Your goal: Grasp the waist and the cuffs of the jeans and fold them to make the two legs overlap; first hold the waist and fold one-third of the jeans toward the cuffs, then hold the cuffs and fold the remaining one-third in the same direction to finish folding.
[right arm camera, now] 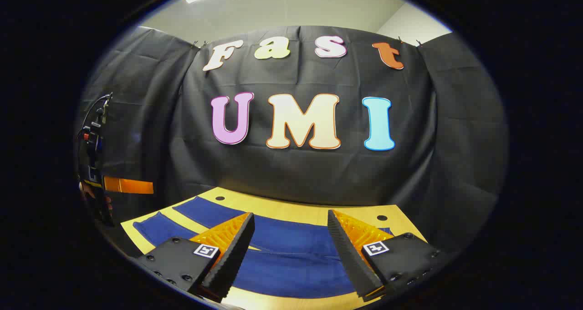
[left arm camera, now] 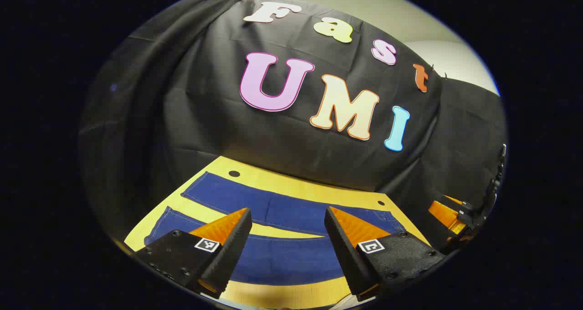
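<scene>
The right gripper (right arm camera: 289,251) is held with its jaws spread wide above the blue jeans (right arm camera: 291,255), which are laid flat with both legs apart on the yellow table (right arm camera: 300,207), while the left gripper (right arm camera: 130,185) is seen far off to its left.

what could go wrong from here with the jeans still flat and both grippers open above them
1. The jeans lie flat against the yellow table, so the left gripper may slide over the denim or pinch one layer only.
2. The two legs lie apart with a strip of table between them; an uneven lift by the right gripper could leave them misaligned instead of overlapping.
3. The far leg lies near the black cloth wall, so a folding sweep might brush it.
</scene>
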Motion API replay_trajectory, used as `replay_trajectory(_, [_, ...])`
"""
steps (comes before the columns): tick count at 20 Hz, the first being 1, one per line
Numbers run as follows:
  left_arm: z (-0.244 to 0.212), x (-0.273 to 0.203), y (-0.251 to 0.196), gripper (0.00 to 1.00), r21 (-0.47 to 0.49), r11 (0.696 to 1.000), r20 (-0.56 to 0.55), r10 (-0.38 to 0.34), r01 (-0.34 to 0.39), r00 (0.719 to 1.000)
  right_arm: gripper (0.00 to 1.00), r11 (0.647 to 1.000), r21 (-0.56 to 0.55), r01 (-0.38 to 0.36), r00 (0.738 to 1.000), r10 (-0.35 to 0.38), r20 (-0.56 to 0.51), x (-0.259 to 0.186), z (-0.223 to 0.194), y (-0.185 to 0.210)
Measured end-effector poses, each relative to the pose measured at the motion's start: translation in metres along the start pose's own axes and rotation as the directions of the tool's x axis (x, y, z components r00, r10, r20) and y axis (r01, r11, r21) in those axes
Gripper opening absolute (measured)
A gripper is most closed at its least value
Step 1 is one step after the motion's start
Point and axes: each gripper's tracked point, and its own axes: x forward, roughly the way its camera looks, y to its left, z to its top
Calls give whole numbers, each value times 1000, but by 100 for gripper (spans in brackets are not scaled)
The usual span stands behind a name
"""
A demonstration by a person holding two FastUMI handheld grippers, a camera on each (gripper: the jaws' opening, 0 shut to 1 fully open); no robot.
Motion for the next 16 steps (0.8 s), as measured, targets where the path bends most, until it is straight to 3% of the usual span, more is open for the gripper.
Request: replay_trajectory(16, [-24,-2,7,94,63,997,-74,-34,39,997,99,1000,23,10,999,-9,-46,-6,-15,5])
